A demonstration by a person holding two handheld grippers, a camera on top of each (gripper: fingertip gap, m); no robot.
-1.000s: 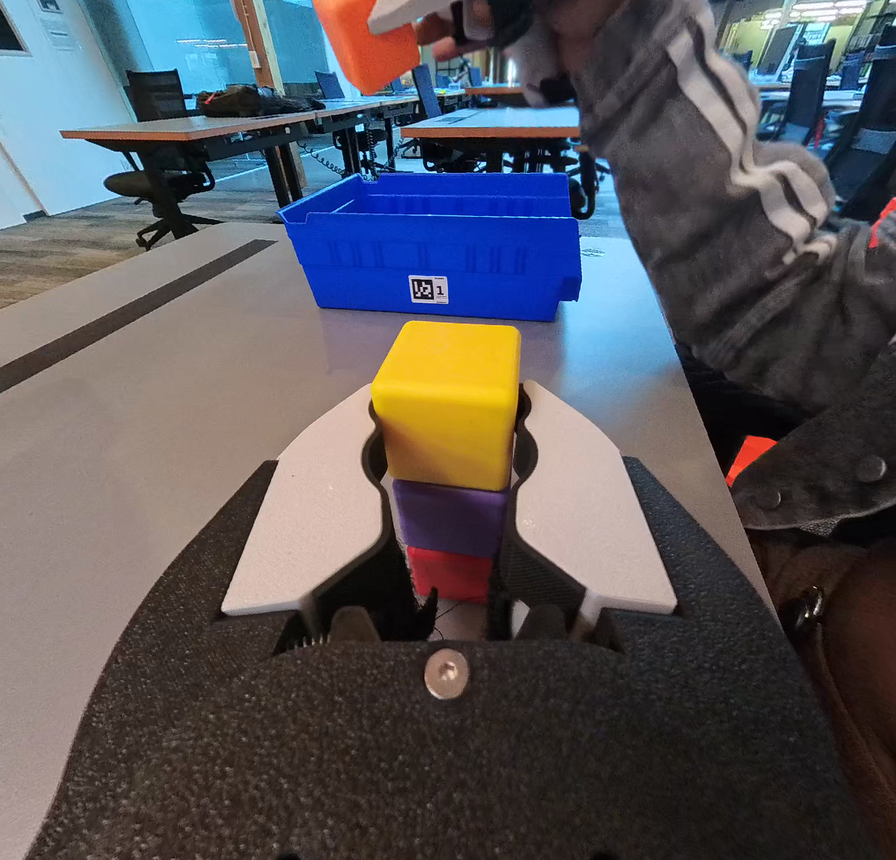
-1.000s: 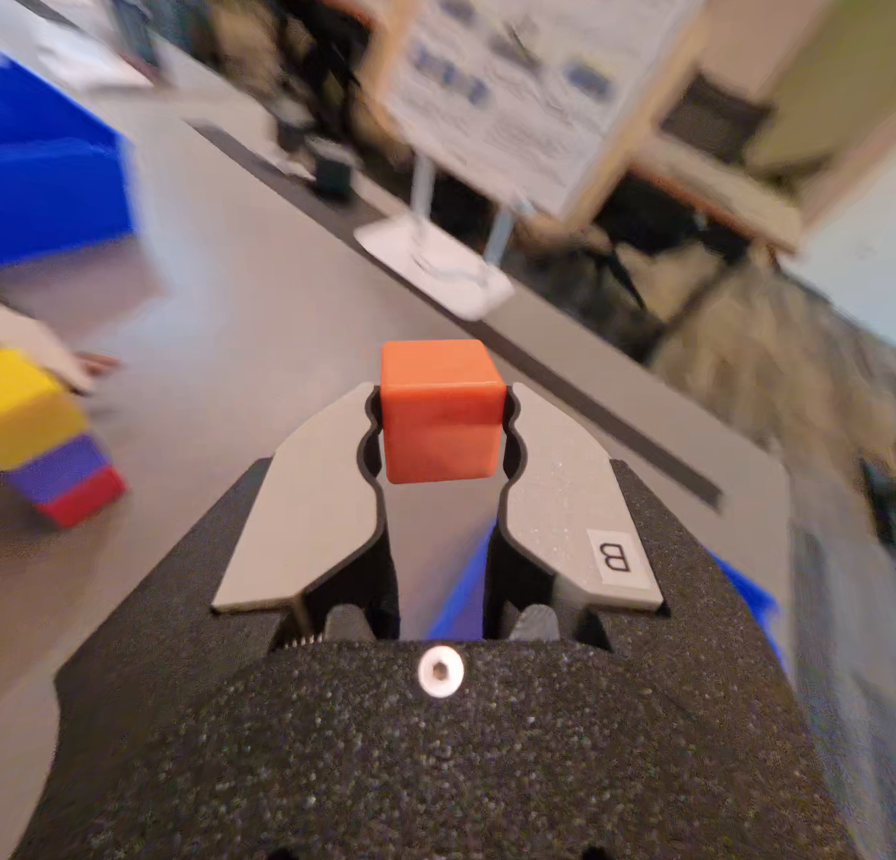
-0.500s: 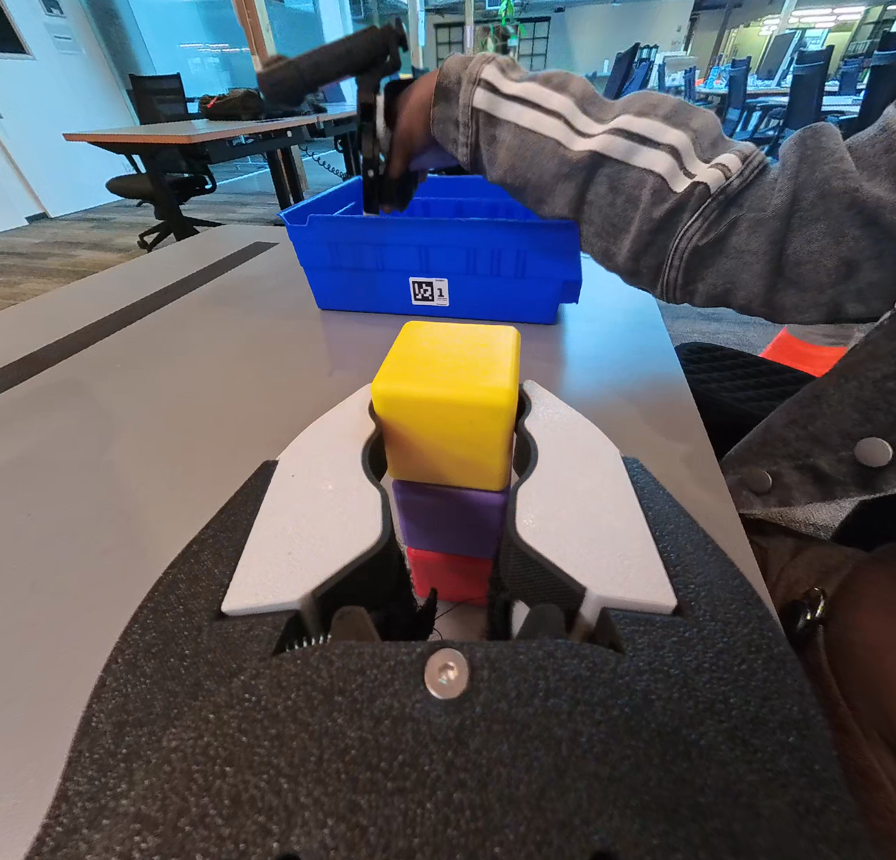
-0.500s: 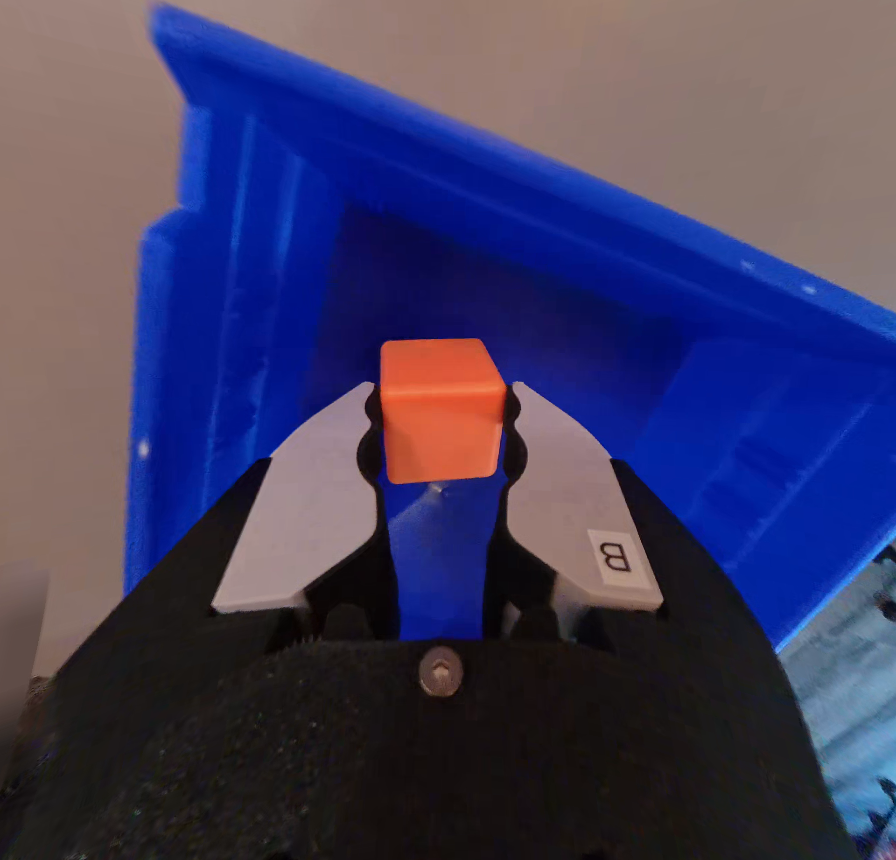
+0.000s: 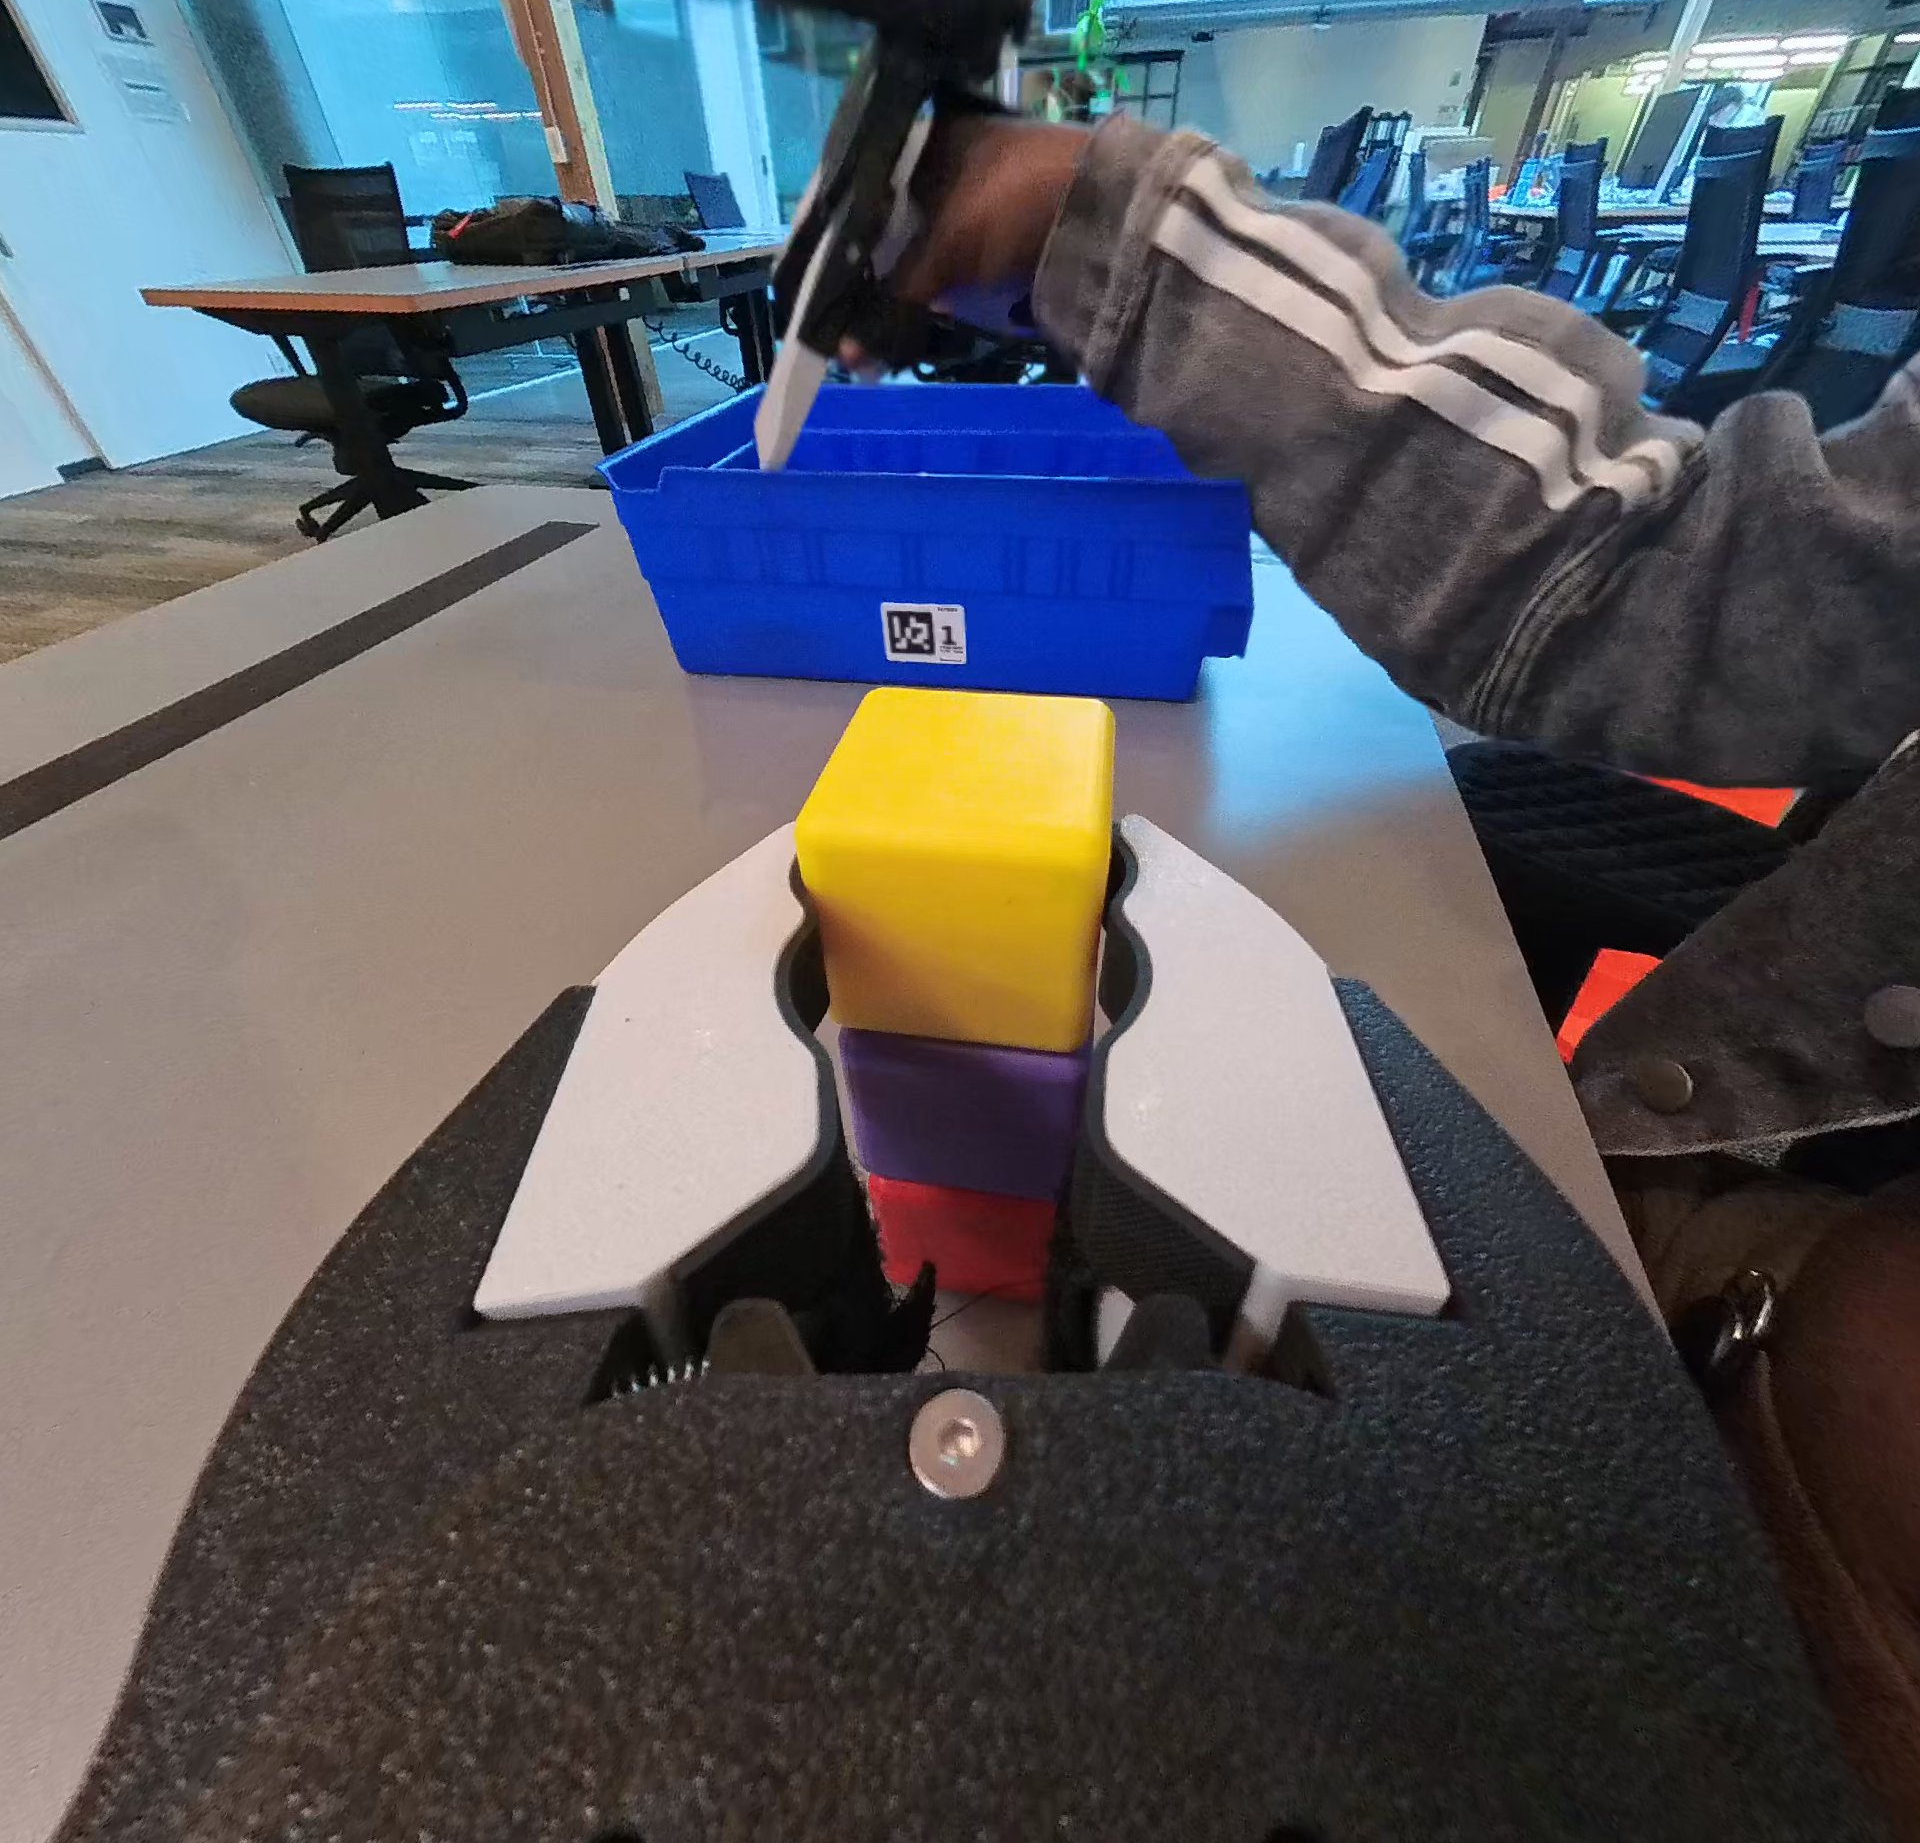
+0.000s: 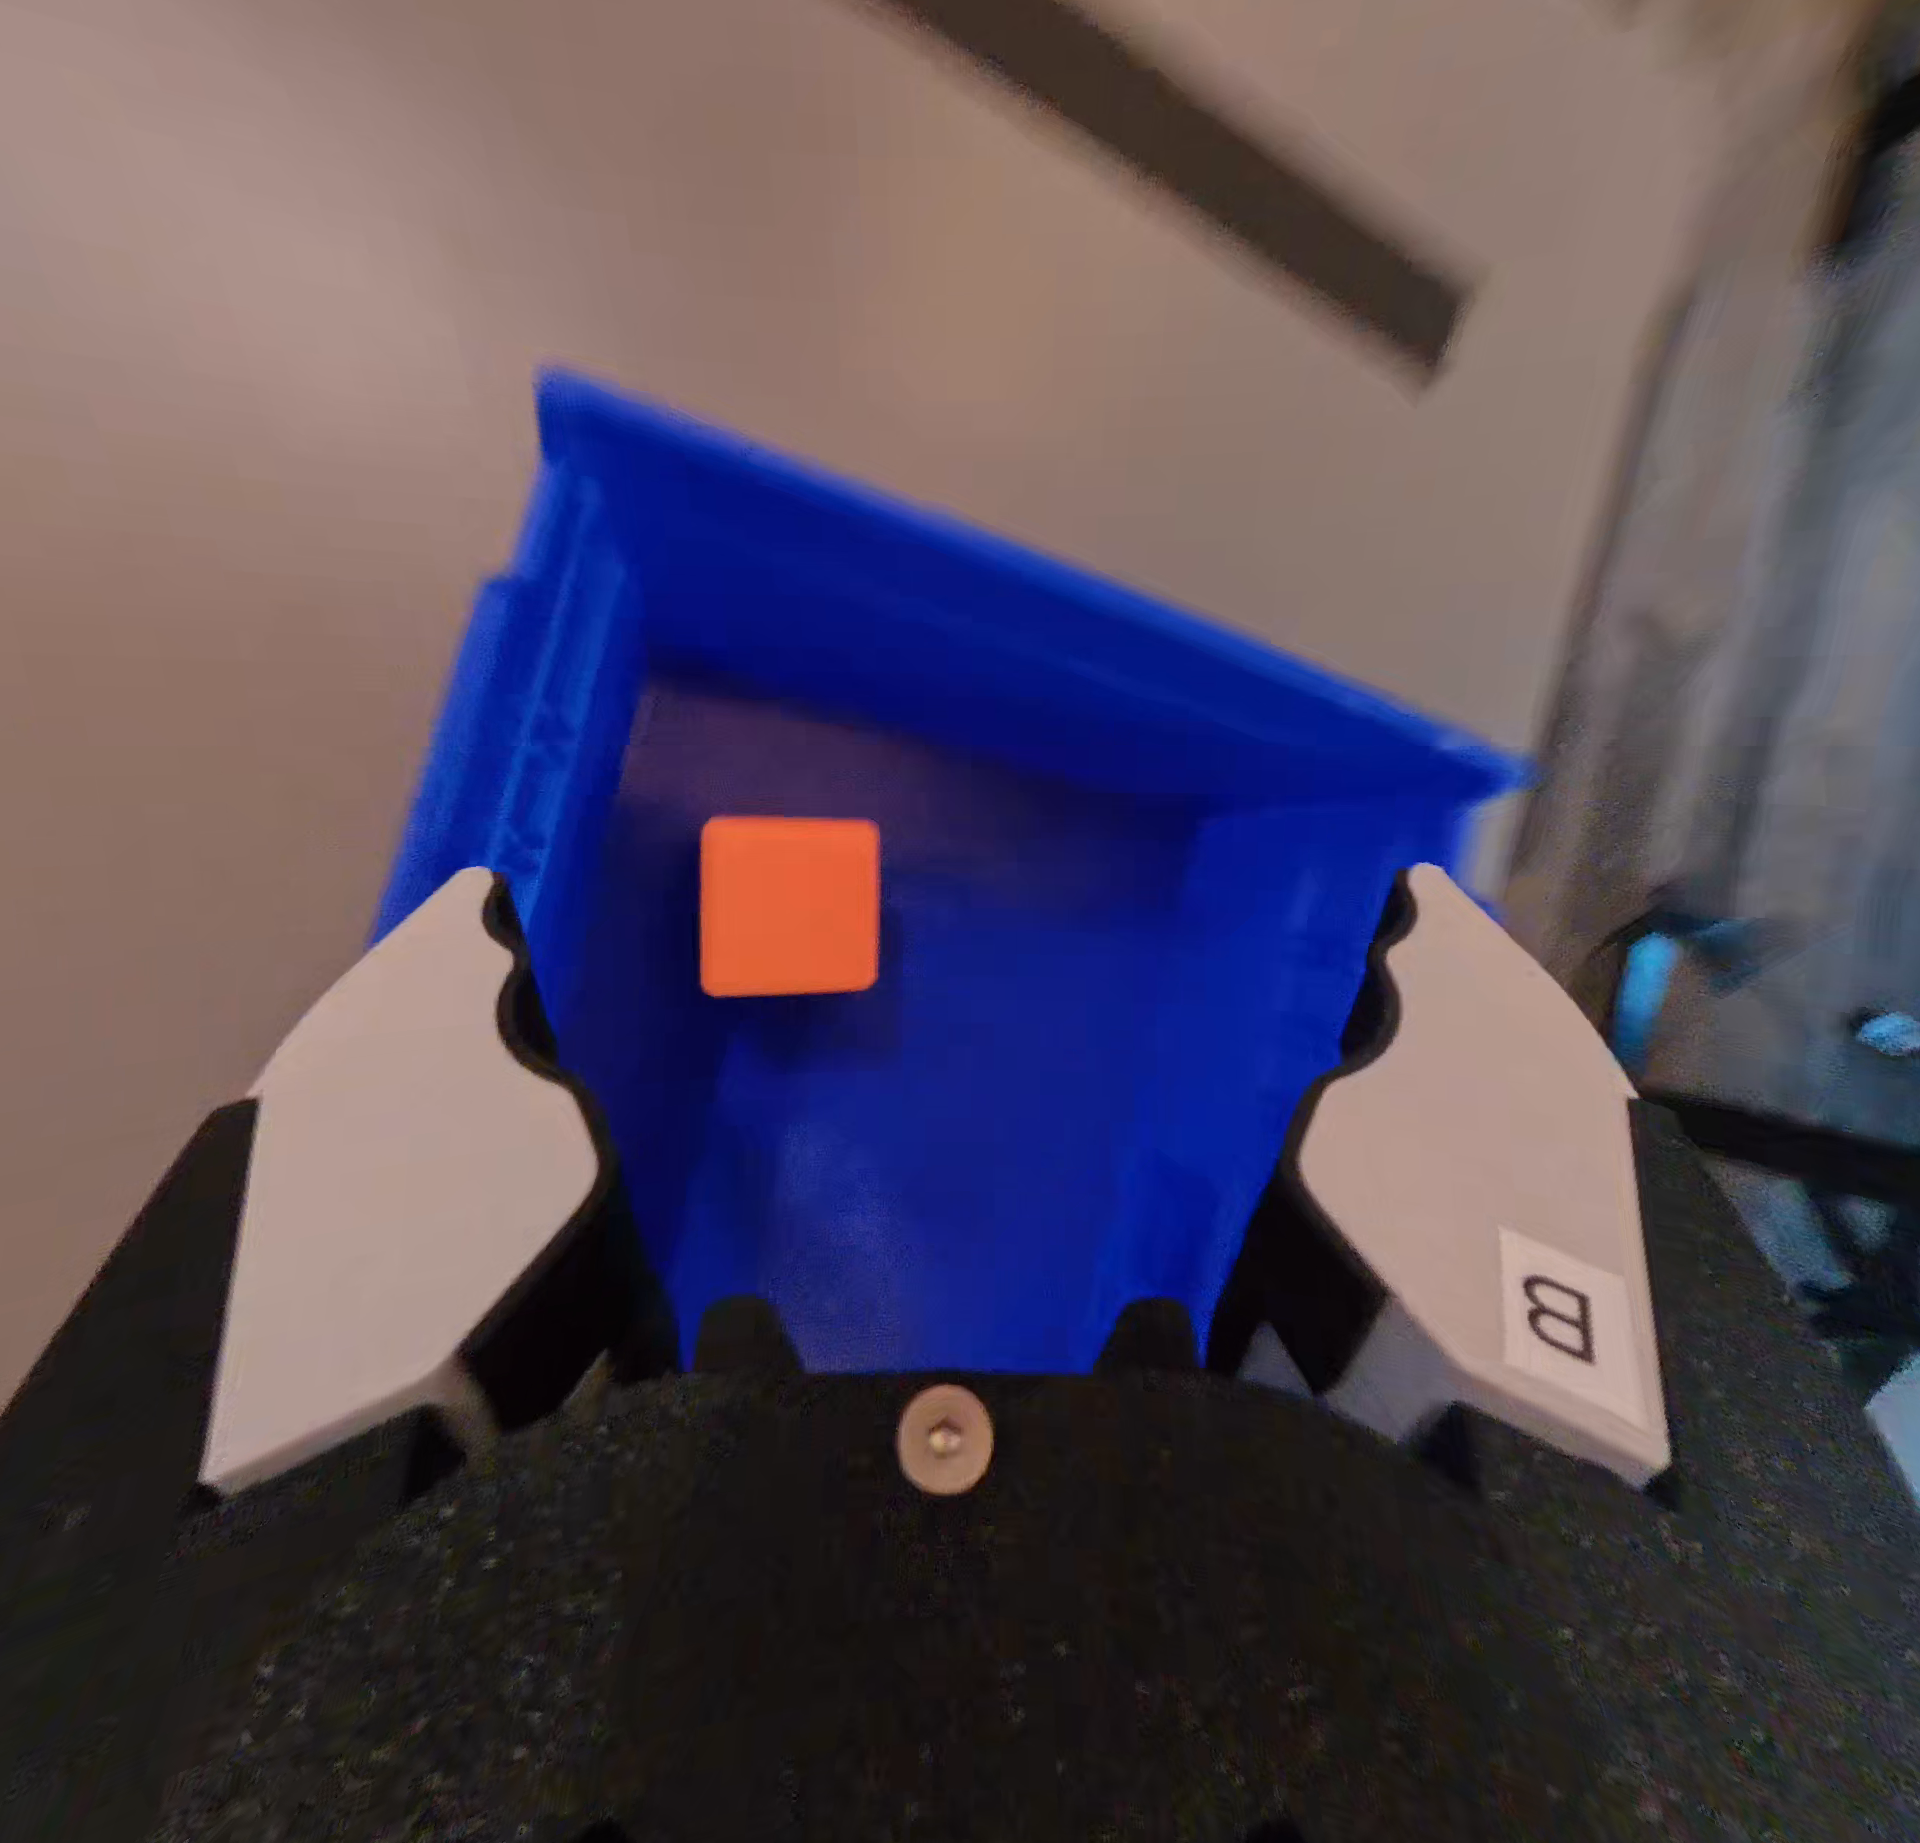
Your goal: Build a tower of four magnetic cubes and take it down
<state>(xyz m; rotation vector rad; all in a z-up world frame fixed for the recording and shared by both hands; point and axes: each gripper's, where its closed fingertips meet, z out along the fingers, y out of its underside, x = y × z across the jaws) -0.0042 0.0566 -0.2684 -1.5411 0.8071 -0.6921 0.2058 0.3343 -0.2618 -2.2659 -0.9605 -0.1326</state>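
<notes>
The left gripper [image 5: 956, 858] is closed on the yellow cube [image 5: 956, 858], its two white fingers [image 5: 707, 1045] pressed to the cube's sides, at the top of a stack whose purple cube [image 5: 961, 1118] and red cube [image 5: 961, 1237] sit beneath it on the grey table [image 5: 312, 858]. The right gripper [image 6: 951, 962] hangs above the blue bin [image 6: 1039, 630] with its fingers spread wide and nothing between them; the orange cube [image 6: 790, 905] lies on the bin floor, clear of both pads. The main risk, as I judge it, lies in the next pull on the stack: the magnets may drag the purple cube up with the yellow one, or topple the lower two if the lift goes off at an angle. A slanted squeeze could also twist the yellow cube out of the pads. At the bin, the right gripper's spread fingers pass close to the walls and could nudge the bin across the table as it comes away.
</notes>
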